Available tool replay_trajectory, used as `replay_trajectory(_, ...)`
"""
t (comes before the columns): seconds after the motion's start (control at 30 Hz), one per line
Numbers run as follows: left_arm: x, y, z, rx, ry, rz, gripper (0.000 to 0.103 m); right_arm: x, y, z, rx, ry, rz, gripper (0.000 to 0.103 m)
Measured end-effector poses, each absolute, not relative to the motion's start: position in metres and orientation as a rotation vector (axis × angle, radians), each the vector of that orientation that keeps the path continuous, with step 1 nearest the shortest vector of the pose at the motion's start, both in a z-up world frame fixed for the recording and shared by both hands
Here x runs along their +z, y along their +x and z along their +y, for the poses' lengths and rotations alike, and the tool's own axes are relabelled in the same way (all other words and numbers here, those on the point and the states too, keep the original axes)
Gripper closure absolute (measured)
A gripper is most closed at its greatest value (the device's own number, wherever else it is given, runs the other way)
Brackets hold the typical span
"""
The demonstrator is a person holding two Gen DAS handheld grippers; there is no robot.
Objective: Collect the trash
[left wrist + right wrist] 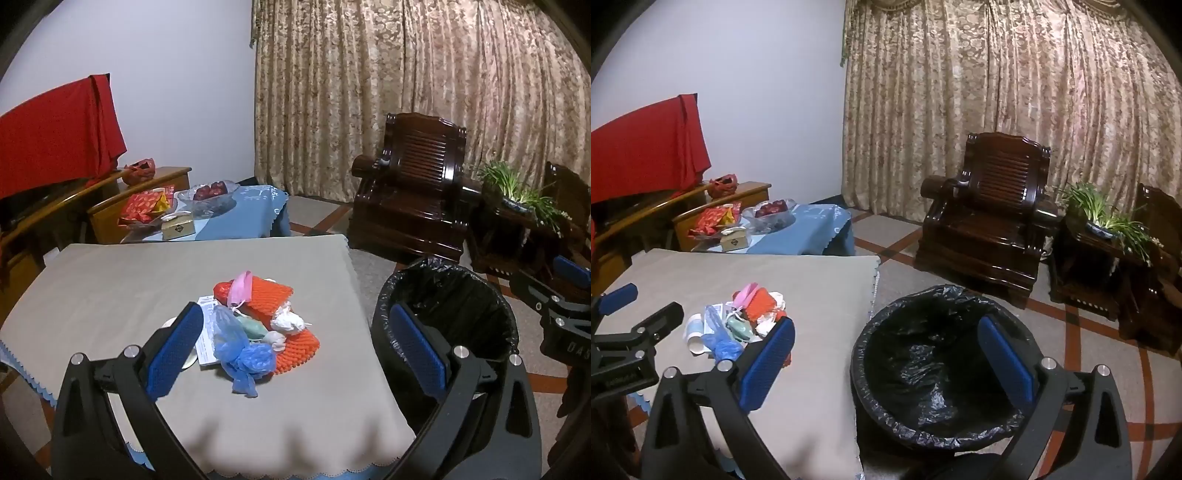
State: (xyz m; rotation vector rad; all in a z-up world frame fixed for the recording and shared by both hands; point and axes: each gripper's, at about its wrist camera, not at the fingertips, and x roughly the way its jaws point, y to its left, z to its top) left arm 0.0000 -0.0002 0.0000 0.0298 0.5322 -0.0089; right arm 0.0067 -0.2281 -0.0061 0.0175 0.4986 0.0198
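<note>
Orange foam-net trash pile (258, 325), crumpled

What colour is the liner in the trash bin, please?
Black: the bin liner shows best in the right wrist view.

White letters "DAS" stand on the black body of the right claw (567, 291), cut off at the picture's edge. The printed paper (207, 334) in the trash pile on the surface is too small to read.

Matt grey cloth on table (110, 280), glossy black plastic bin liner (923, 365), polished wood armchair (990, 221).
</note>
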Motion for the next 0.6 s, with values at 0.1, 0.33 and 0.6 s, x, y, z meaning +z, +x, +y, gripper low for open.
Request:
replay_trajectory(0.1, 0.0001, 0.0002, 0.0016, -0.010, 0.010, 0.531, 0.005, -0.0058, 0.0065, -0.2263, 0.026, 0.004, 0.494, 0.006)
replay_trajectory(0.33, 0.0000, 0.0007, 0.0010, -0.007, 0.022, 0.531, 0.005, -0.0064, 0.0045, -0.2298, 0.031, 0.010, 0.493, 0.006)
replay_trajectory(0.6, -0.0002, 0.0013, -0.0004, -0.002, 0.027, 0.532, 0.005, -0.0066, 0.0074, -0.2283, 0.031, 0.012, 0.498, 0.006)
